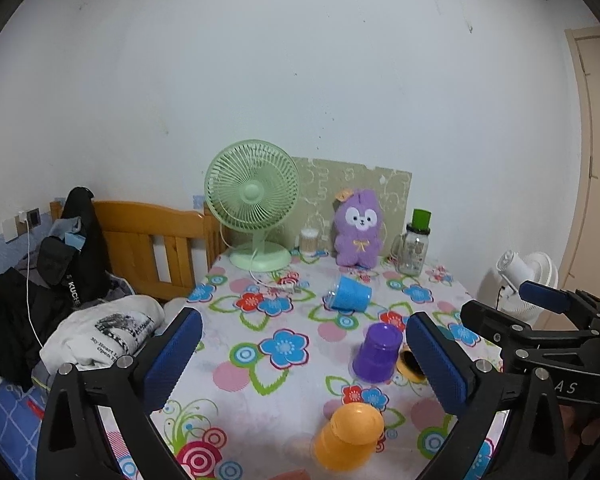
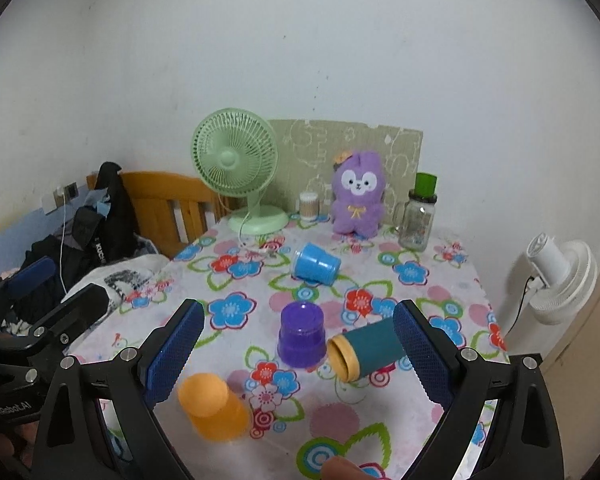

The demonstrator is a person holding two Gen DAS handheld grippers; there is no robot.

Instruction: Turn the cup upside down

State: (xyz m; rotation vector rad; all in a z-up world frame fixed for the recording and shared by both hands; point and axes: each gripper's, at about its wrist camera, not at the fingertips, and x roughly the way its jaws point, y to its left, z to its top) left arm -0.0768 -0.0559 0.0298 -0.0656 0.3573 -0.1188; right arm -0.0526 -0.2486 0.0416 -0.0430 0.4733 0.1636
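Both tools, left tool (image 1: 304,356) and right tool (image 2: 300,354), hung spread and empty; I feared nudging the teal cup (image 2: 364,354), lying sideways, rolling it off the counter (image 2: 452,280).

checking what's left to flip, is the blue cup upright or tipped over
Tipped over. The blue cup lies on its side on the floral tablecloth, sidewall down, neither mouth nor base flat on the cloth.

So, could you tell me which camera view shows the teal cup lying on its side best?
The right wrist view: the teal cup shows whole there, yellow rim and dark opening facing the camera. In the left wrist view only its rim peeks out between the purple cup and a finger.
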